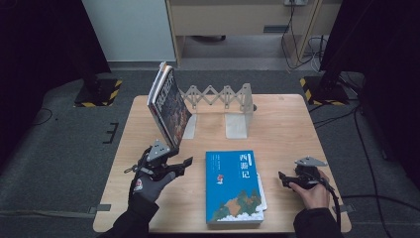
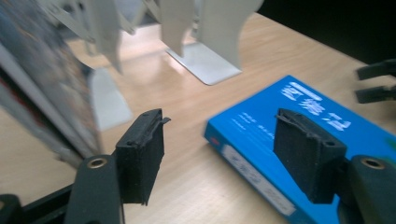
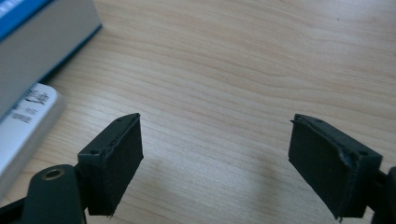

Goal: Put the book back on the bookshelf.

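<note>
On the wooden counter (image 1: pixel 282 124) we see a blue book (image 1: pixel 234 187) lying flat, cover up, near the front edge and between our two hands. Behind it, toward the far side, stands a white folding bookend rack (image 1: pixel 224 99), and at its left end a few books (image 1: pixel 167 106) lean tilted against it, their lower edge on the counter.

Our left hand-held gripper (image 1: pixel 184 162) sits low just in front of those leaning books and just left of the blue book; its jaws are spread and nothing is between them. In the left gripper view the gripper (image 2: pixel 224 142) looks over bare wood toward the near corner of the blue book (image 2: pixel 261 135), with the leaning books (image 2: pixel 42 79) close on its left.

Our right hand-held gripper (image 1: pixel 283 178) rests to the right of the blue book, pointing toward it, apart from it. In the right gripper view its jaws (image 3: pixel 217 158) stand wide with only bare counter between them, and the blue book's edge (image 3: pixel 37 42) shows at upper left
</note>
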A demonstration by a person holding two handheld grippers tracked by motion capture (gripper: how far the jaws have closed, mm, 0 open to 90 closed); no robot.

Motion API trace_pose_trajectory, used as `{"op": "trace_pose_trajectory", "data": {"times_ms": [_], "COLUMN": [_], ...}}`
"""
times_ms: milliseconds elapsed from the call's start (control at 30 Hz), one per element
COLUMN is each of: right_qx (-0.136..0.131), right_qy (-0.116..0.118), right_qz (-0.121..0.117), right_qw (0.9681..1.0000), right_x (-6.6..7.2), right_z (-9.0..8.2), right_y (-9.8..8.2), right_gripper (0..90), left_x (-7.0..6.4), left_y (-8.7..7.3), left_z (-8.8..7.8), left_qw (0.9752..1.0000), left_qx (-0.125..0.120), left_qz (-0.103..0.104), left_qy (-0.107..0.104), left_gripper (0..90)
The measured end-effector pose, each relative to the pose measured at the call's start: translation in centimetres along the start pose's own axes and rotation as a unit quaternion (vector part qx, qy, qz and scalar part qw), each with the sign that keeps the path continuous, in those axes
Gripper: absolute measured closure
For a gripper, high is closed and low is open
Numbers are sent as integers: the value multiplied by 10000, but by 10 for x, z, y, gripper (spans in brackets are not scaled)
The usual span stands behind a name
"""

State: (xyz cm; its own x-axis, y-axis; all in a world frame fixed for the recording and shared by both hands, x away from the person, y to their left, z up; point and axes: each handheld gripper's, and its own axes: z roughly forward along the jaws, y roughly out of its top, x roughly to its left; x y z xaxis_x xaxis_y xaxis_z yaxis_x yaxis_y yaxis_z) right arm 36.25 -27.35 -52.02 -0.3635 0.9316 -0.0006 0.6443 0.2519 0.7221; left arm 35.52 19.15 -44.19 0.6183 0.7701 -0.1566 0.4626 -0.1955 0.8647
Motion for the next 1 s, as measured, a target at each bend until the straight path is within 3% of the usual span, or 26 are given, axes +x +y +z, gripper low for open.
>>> {"op": "trace_pose_trajectory", "data": {"times_ms": [200, 467, 667, 900, 1000], "right_qx": [-291, -466, -477, -363, -310], "right_qy": [216, 612, 946, 1319, 1427], "right_qz": [22, -18, 3, 14, 36], "right_qw": [9993, 9970, 9944, 9906, 9893], "right_x": [13, 33, 47, 64, 70], "right_z": [-8, -11, -12, -8, -7], "right_y": [9, 20, 25, 28, 28], "right_gripper": [208, 212, 214, 219, 217], "left_x": [0, -9, -16, -17, -19], "left_y": [-11, -28, -33, -35, -37], "left_z": [9, 35, 53, 64, 70], "left_qw": [9997, 9980, 9960, 9943, 9944], "left_qx": [50, 496, 697, 752, 814], "left_qz": [-202, -337, -475, -666, -596], "left_qy": [-124, -202, -293, -364, -329], "left_gripper": [340, 342, 333, 313, 306]}}
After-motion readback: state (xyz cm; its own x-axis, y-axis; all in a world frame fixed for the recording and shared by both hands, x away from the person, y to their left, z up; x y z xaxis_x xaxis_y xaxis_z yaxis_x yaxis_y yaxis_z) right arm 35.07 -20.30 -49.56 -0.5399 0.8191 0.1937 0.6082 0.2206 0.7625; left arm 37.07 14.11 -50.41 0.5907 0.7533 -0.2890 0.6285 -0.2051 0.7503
